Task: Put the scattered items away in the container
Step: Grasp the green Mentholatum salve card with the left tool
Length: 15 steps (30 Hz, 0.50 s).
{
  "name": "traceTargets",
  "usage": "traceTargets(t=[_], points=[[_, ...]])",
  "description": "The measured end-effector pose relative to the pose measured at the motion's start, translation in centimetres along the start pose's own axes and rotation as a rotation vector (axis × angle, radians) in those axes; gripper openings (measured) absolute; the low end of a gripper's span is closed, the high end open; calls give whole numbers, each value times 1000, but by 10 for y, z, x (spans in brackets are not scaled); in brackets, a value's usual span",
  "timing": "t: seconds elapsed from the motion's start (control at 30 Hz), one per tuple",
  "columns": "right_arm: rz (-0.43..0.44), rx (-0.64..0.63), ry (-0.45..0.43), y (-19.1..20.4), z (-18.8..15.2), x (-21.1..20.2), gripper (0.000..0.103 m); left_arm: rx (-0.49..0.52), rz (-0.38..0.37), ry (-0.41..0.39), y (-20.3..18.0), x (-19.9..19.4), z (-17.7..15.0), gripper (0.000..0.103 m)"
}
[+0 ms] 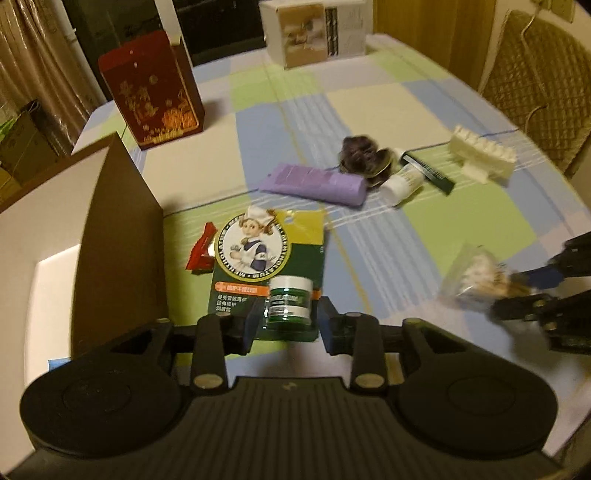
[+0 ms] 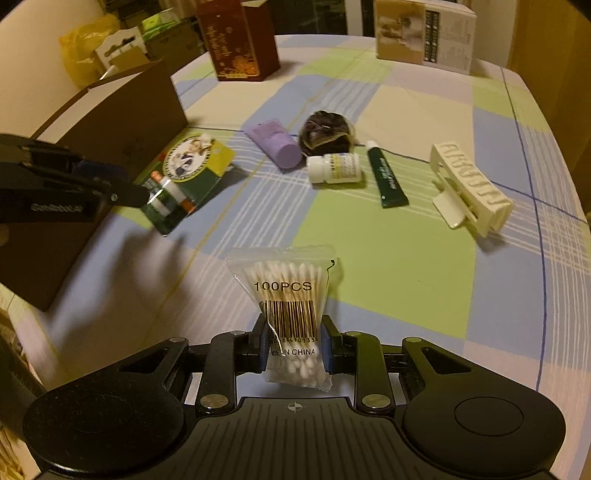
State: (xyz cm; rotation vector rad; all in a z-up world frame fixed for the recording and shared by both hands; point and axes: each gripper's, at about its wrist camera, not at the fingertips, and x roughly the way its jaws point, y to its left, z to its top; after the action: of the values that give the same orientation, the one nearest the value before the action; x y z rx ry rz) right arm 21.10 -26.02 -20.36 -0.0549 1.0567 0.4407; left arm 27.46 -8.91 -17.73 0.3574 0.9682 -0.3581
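Observation:
My left gripper (image 1: 286, 328) is shut on the lower end of a green lip-balm blister card (image 1: 269, 251), at its small jar (image 1: 290, 301). In the right wrist view that card (image 2: 192, 173) is tilted off the cloth at the left gripper (image 2: 142, 195), beside the brown cardboard box (image 2: 110, 122). My right gripper (image 2: 293, 350) is shut on a clear bag of cotton swabs (image 2: 286, 284), held above the table. The left wrist view shows that bag (image 1: 472, 277) at far right in the right gripper (image 1: 513, 291). The box wall (image 1: 122, 221) stands just left of the card.
On the checked cloth lie a purple tube (image 2: 275, 144), a dark scrunchie (image 2: 325, 133), a white bottle (image 2: 334, 168), a green tube (image 2: 388, 181) and a cream claw clip (image 2: 469, 188). A red packet (image 1: 201, 251) sits by the box. A red carton (image 2: 240, 40) and white carton (image 2: 424, 33) stand at the back.

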Motion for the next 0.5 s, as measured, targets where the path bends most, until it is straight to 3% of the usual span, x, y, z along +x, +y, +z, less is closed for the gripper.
traceTargets(t=[0.27, 0.5], points=[[3, 24, 3, -8, 2, 7, 30, 67, 21, 75, -7, 36, 2, 27], [-11, 23, -22, -10, 2, 6, 30, 77, 22, 15, -10, 19, 0, 26]])
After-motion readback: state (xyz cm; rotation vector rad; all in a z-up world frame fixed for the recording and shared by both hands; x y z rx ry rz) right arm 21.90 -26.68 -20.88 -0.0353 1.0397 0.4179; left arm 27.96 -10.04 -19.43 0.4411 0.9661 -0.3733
